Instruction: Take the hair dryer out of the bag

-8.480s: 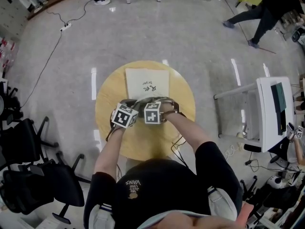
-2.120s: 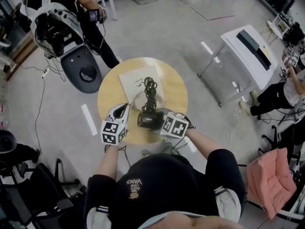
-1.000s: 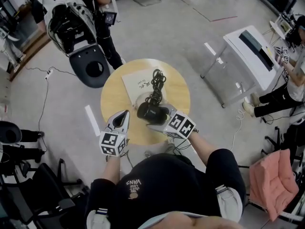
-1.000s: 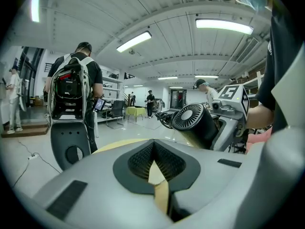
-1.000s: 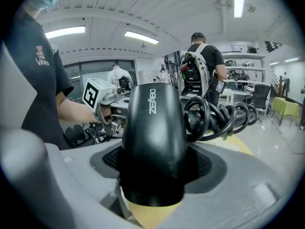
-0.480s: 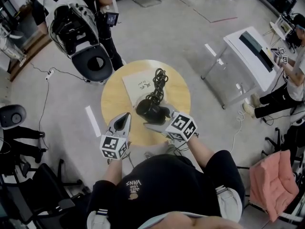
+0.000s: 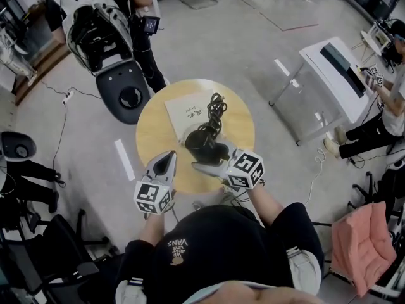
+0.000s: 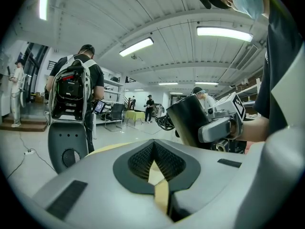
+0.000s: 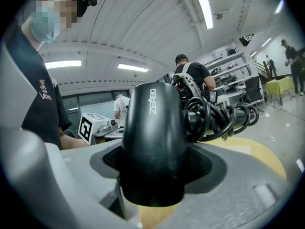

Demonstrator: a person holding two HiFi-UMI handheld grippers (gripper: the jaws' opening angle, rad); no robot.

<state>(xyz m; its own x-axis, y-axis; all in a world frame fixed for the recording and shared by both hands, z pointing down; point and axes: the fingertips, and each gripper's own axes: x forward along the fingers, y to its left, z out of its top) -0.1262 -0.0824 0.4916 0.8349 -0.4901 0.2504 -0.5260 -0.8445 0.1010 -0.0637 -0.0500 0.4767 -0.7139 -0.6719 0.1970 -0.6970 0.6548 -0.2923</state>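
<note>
Round wooden table (image 7: pixel 150 130); flat white bag (image 7: pixel 183 113) lying on top.

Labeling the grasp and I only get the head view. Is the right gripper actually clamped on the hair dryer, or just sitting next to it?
Observer: Clamped. In the right gripper view, the right gripper has the barrel of the black hair dryer between its jaws, which are closed against both sides of it.
Operator: And the left one, is it holding anything?
Observer: No. The left gripper view shows the left gripper with its jaws together and nothing between them.
</note>
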